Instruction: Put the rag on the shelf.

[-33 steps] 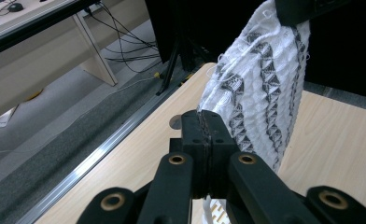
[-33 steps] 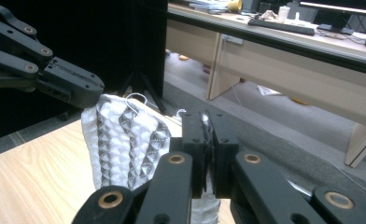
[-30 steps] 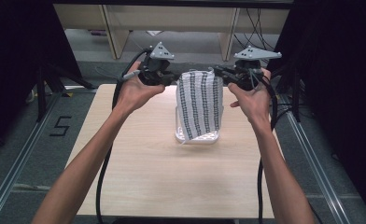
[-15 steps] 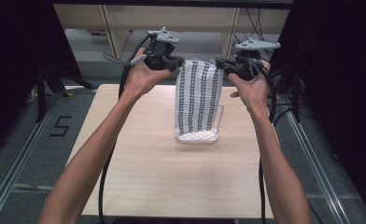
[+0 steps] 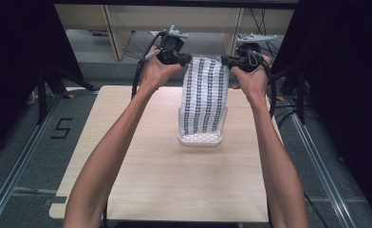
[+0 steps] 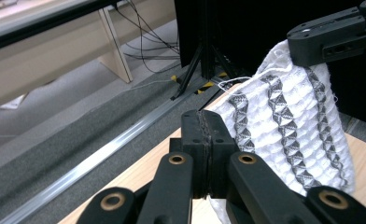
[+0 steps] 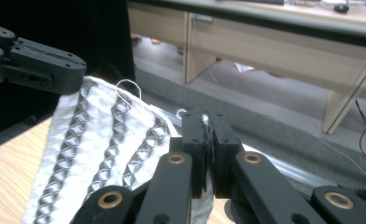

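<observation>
Both jaw pairs, left gripper (image 5: 186,59) and right gripper (image 5: 225,60), are pinching a white, grey-striped waffle-weave cloth (image 5: 204,92) above a pale wooden table (image 5: 141,166) sitting on grey carpet (image 5: 13,156).

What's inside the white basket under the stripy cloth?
The bottom end of the striped cloth hangs down into the white basket. Both grippers hold the cloth's top corners. The cloth covers most of the inside, so anything else in there is hidden.
</observation>
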Motion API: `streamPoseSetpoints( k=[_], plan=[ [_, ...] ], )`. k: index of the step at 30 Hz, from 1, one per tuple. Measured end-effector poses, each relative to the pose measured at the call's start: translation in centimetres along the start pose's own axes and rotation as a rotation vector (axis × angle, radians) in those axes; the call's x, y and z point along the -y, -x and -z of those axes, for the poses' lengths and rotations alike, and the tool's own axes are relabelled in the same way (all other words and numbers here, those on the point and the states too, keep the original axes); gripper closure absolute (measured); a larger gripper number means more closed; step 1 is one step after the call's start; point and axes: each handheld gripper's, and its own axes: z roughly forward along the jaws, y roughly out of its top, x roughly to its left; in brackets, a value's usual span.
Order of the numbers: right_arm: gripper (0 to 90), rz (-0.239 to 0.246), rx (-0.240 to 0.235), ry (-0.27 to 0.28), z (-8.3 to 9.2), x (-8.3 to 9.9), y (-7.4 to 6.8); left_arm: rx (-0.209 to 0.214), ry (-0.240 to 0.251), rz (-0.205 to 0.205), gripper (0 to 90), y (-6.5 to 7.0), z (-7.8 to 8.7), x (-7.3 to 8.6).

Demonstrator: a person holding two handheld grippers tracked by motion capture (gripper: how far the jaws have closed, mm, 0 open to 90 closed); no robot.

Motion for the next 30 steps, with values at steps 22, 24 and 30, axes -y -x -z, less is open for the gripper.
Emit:
streamPoseSetpoints(
  k=[22,24,30],
  plan=[
    [77.8,-0.039,0.014,-0.133,-5.8,2.7,1.9,-0.038,-0.164,0.079,77.9,-1.3,-5.3,4.0],
    [71.3,-0.047,0.018,-0.133,-5.9,2.9,1.8,-0.045,-0.181,0.093,63.8,-1.3,-5.6,4.3],
    [70.0,-0.042,0.014,-0.153,-5.9,3.3,1.9,-0.058,-0.176,0.098,56.2,-1.4,-5.2,4.3]
  ],
)
